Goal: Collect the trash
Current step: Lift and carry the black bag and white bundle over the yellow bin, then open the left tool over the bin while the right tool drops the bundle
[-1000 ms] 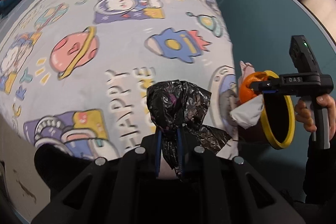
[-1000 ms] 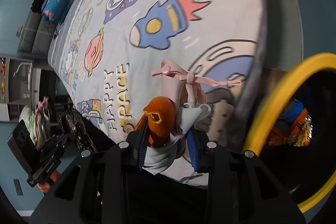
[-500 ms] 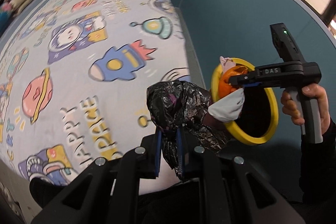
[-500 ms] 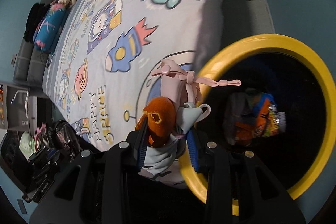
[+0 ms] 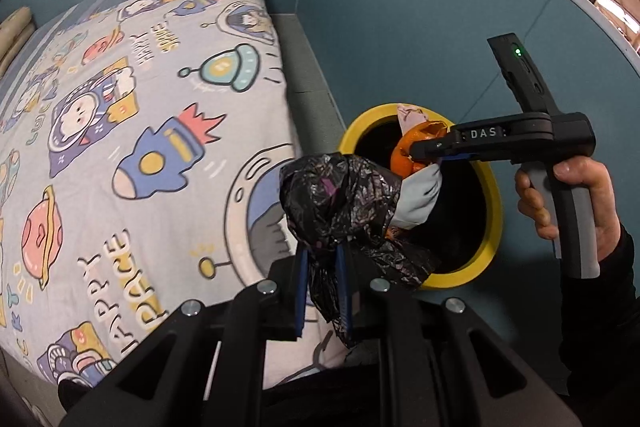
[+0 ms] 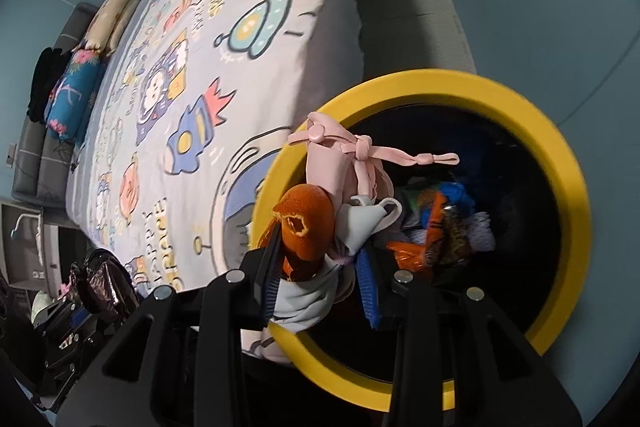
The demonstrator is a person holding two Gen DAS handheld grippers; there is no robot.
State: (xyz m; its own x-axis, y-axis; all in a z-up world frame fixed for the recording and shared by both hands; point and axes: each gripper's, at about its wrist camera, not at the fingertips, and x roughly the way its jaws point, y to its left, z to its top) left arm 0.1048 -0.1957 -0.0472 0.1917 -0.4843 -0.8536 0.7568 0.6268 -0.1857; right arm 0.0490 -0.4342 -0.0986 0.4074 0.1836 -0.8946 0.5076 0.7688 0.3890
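**Both grippers loaded, the soft bundle hung over the bin mouth**

You had your left gripper (image 5: 323, 291) clamped down on a crumpled black plastic bag (image 5: 340, 203), jaws nearly together with only thin film between the blue pads. That bag looked light, limp and slick; the pinch sat on a gathered neck of film, which I judge was the right place, since a loose single layer would slide or tear.

Your right gripper (image 6: 320, 275) was closed on a mixed bundle: an orange peel (image 6: 306, 227), a pale grey cloth (image 6: 364, 223) and a pink knotted bag (image 6: 344, 163). The bundle hung at the near rim of the yellow-rimmed bin (image 6: 560, 155), just beside the bed's space-print sheet (image 6: 224, 43), with wrappers (image 6: 436, 227) already lying inside.

The bundle would handle badly, I think. The peel looked curled and brittle, likely to snap, and it touched only one pad. The cloth was soft and took most of the squeeze. The pink bag stood above the pads, seemingly held only by what was pinched below it. All of it looked light, so a drop would need the jaws well apart and the load fully over the opening.
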